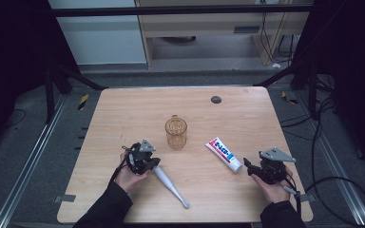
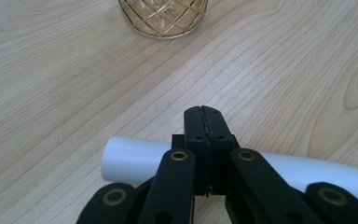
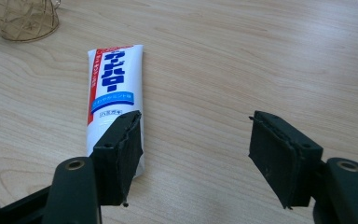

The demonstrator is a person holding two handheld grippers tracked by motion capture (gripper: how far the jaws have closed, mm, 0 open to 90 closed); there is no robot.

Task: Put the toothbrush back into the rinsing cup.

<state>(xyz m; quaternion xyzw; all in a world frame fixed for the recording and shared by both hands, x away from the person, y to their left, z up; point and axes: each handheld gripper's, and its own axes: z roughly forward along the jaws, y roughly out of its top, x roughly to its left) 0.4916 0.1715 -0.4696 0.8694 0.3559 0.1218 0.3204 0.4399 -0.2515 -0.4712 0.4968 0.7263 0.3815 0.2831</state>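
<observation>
Pale wood table (image 1: 123, 109) on a dark floor, seen from the high view: an amber glass mug (image 1: 176, 132) stands near its middle. Toward the person and left of the mug, the left gripper (image 1: 153, 162) rests at the thick end of a white toothbrush (image 1: 170, 184), which slants away from the mug, thin tip nearest the table's near edge. Right of the mug lies a white toothpaste tube (image 1: 224, 154), red and blue print; just right of it sits the right gripper (image 1: 248, 167).

Left gripper view: jaws pressed flat together, empty, above the toothbrush (image 2: 130, 161) (a smooth white cylinder crossing beneath them), the mug (image 2: 163, 16) beyond.

Right gripper view: jaws spread wide, holding nothing; the tube (image 3: 114, 93) lies below the mug (image 3: 21, 18), its end behind one jaw.
</observation>
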